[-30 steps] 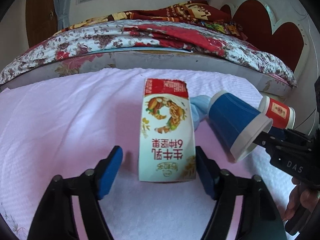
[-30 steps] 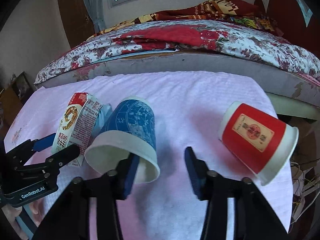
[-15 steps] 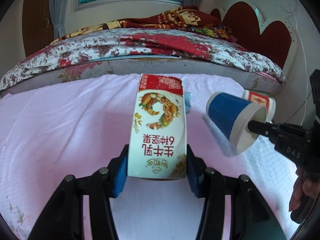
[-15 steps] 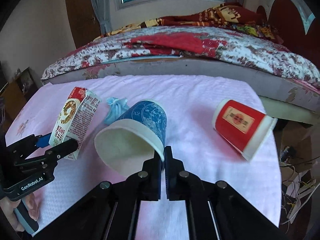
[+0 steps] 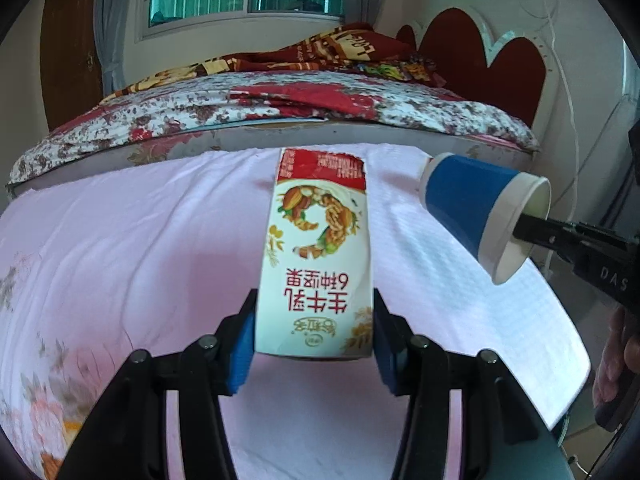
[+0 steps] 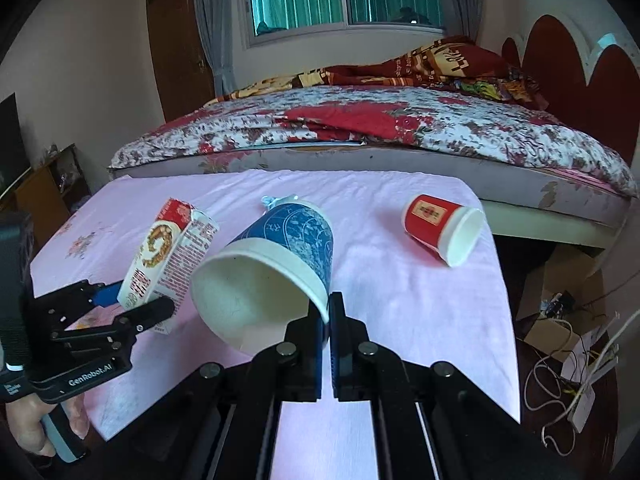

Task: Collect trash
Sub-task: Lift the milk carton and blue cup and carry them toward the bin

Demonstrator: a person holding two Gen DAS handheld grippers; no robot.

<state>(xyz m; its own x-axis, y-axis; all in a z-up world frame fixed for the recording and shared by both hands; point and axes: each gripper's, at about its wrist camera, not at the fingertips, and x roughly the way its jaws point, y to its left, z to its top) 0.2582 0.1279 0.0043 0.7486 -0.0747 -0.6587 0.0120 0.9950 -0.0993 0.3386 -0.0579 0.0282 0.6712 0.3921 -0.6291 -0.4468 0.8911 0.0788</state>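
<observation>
Carton (image 5: 316, 264) boxy; blue paper cup (image 6: 276, 264) conical.

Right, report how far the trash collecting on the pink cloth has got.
Done: nothing visibly binned; no bin is in view. In hand: the left tool clamps the milk carton, and the right tool pinches the rim of the blue cup, both lifted. Left: the red cup and a crumpled blue scrap lie on the pink cloth.
</observation>
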